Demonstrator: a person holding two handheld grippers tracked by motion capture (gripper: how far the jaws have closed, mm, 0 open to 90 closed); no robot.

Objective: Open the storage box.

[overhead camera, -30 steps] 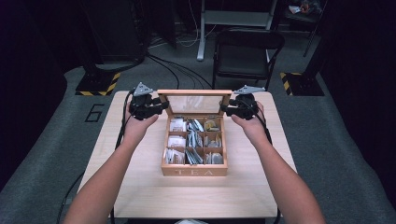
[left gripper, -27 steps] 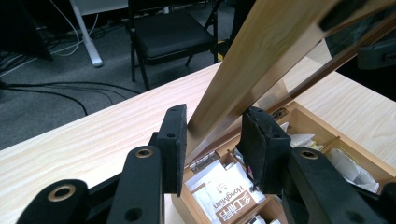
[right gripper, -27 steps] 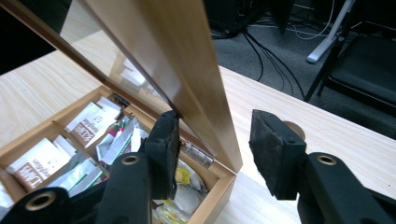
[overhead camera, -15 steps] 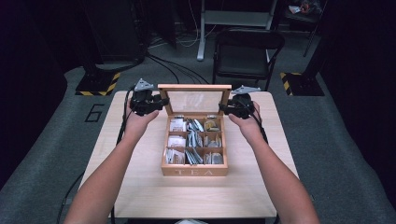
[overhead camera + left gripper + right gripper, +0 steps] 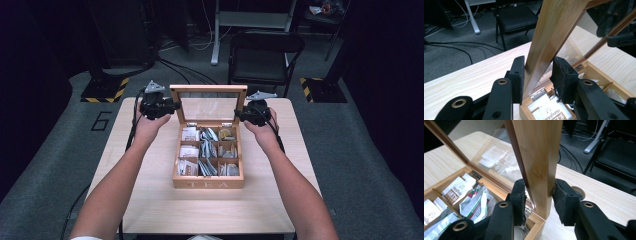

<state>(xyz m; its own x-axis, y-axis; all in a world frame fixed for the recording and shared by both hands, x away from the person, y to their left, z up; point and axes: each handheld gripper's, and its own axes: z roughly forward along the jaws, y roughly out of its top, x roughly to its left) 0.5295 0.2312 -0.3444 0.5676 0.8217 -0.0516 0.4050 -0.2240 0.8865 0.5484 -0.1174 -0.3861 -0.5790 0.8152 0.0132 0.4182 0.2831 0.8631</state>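
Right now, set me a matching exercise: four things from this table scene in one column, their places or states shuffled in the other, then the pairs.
Things:
1. lid
2. left claw
3. right claw
4. tea bags

Places or states:
A. lying in the compartments of the wooden box
B. standing raised, with a clear pane in a wooden frame
C. at the lid's right side rail, its jaws just closing around it
D. shut on the lid's left side rail

Pairs: 1-B, 2-D, 3-C, 4-A
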